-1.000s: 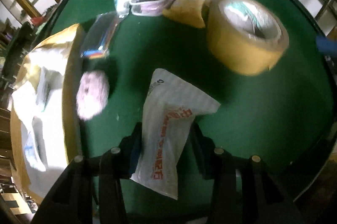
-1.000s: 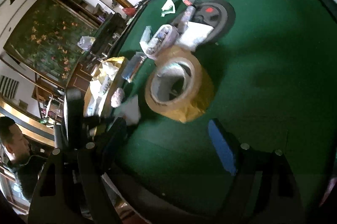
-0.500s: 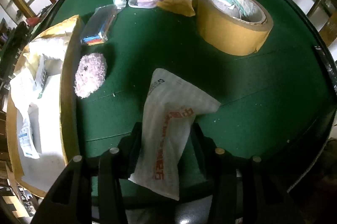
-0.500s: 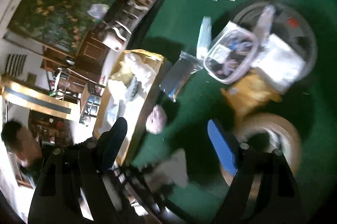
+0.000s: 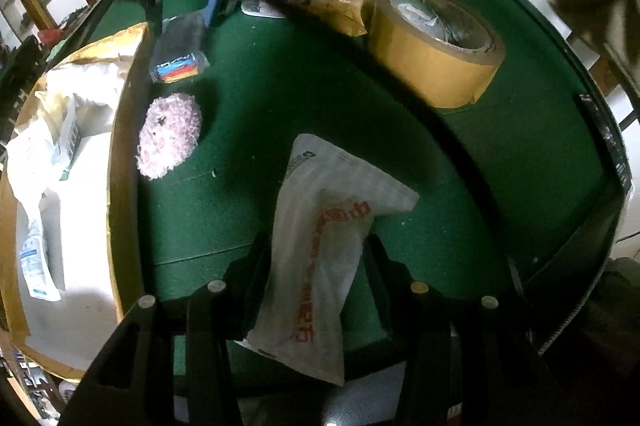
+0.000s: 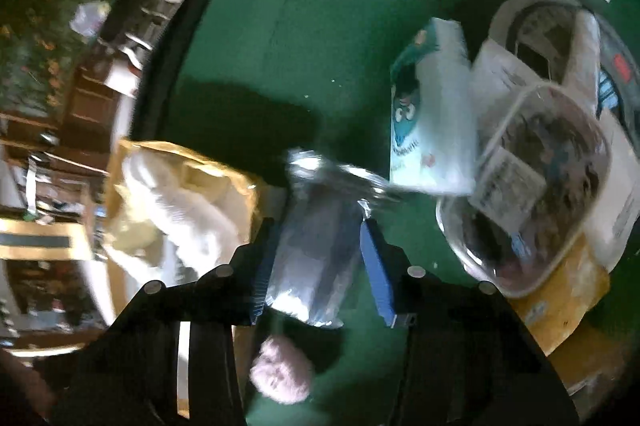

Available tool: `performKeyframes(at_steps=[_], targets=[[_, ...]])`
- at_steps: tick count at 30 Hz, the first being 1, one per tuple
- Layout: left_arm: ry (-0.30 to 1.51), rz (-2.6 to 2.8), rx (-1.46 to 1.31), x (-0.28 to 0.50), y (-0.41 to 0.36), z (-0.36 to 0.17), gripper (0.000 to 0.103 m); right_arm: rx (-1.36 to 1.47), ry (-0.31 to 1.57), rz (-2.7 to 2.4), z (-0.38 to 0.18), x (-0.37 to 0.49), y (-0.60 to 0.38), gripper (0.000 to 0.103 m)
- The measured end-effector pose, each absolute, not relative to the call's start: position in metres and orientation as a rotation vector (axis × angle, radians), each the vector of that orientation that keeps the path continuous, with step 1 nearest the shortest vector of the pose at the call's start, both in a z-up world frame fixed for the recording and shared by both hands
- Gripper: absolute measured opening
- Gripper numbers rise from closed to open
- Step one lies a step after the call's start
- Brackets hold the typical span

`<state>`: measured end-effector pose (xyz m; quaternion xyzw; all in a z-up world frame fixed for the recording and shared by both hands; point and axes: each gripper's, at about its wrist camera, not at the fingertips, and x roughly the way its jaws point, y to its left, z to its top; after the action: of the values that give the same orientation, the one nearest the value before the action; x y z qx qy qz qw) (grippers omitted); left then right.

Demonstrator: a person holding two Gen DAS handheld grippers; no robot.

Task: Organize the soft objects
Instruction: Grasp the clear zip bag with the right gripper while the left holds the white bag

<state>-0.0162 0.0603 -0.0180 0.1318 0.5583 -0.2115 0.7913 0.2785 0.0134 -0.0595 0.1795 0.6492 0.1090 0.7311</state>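
A: Left wrist view first. What is the left tool doing?

B: Its fingers sit on both sides of a white plastic bag with red print, low in the centre of the frame. They look pressed onto it. The bag lies on the green table.

A: And around it?

B: A pink fuzzy ball rests left of centre, just beside the wall of a cardboard box that fills the left edge. A packet with coloured stripes lies above the ball. A big roll of brown tape stands at upper right.

A: Now the right wrist view.

B: The right tool has its blue-padded fingers apart, with a silvery clear packet between them in the lower centre; whether they touch it I cannot tell, the frame is blurred. The pink fuzzy ball shows at the bottom. The cardboard box is at the left, and a clear tub sits at the right.
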Motion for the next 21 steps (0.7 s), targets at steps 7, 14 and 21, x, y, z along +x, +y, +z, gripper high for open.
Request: performKeyframes(at_steps=[7, 14, 21], targets=[[1.206, -0.462, 0.266, -0.014, 0.067, -0.019, 0.051, 0.217, 1.482, 0.321, -0.069, 0.268, 0.02, 0.035], [1.225, -0.454, 0.268, -0.011, 0.067, -0.021, 0.051, 0.108, 1.487, 0.423, -0.064, 0.225, -0.004, 0.034], [1.215, -0.415, 0.291, -0.015, 0.061, -0.023, 0.05, 0.13, 1.346, 0.455, -0.039, 0.191, -0.025, 0.029]])
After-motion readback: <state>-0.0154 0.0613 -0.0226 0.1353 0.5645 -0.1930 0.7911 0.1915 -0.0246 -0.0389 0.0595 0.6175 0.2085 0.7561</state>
